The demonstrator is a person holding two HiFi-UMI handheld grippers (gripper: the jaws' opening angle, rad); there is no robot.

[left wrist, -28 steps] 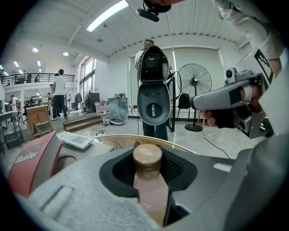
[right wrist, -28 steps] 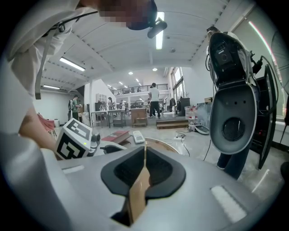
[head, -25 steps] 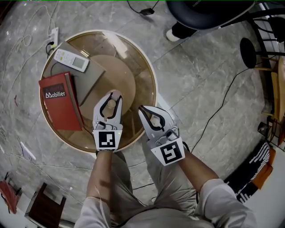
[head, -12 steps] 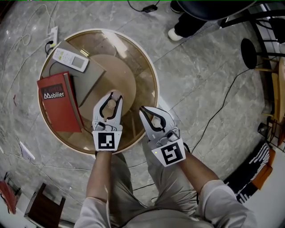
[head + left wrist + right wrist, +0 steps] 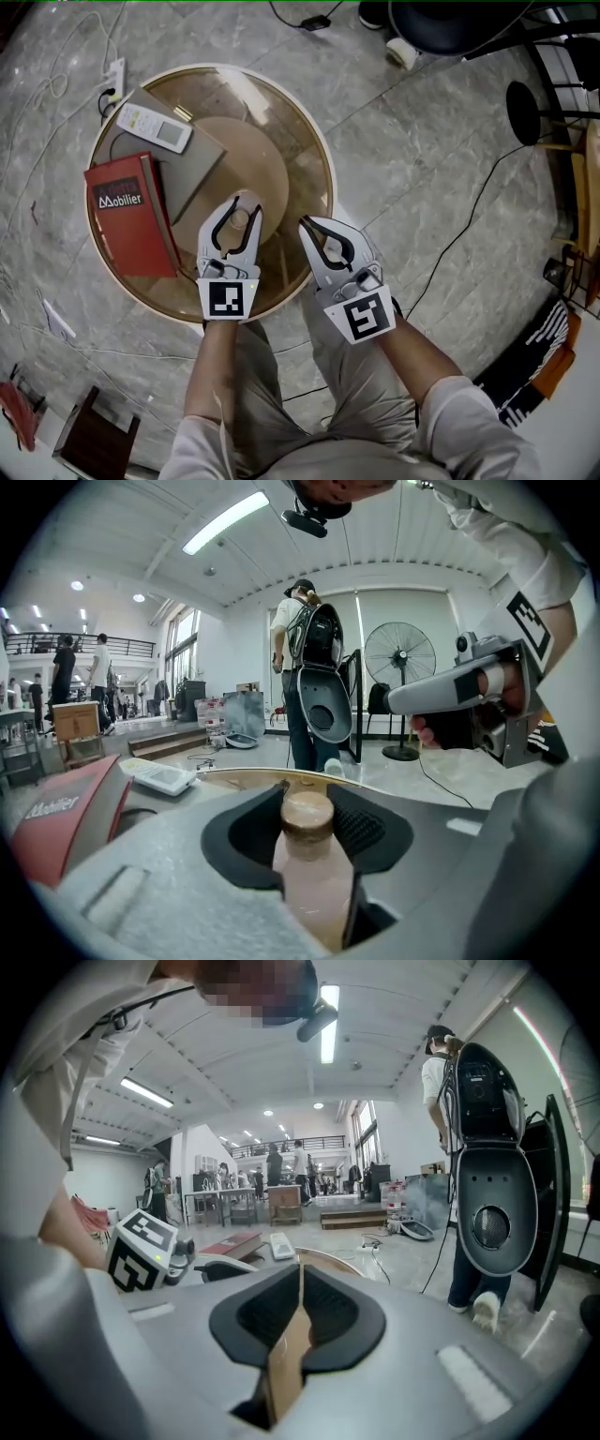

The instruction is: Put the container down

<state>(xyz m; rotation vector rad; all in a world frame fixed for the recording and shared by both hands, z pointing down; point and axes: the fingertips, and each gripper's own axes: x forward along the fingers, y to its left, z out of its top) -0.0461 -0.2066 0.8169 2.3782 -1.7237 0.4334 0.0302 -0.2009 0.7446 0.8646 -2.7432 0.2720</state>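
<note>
The container is a small pinkish bottle (image 5: 240, 221) with a tan cap, standing upright on the round glass-topped table (image 5: 317, 150) near its front edge. My left gripper (image 5: 241, 208) is around it and its jaws are opening. In the left gripper view the bottle (image 5: 309, 855) stands between the dark pads (image 5: 370, 829), with a gap beside the cap. My right gripper (image 5: 308, 224) hovers just right of it over the table's rim. In the right gripper view the right gripper (image 5: 299, 1274) is shut, holding nothing.
On the table's left lie a red book (image 5: 127, 225), a grey board (image 5: 192, 164) and a white remote (image 5: 154, 127). A power strip (image 5: 114, 77) and cables lie on the stone floor. A black chair (image 5: 450, 23) stands beyond the table, and a person stands by it.
The left gripper's jaws have spread wider around the bottle, which stays standing on the table. The right gripper has barely moved. A shoe at the top has shifted to the right.
</note>
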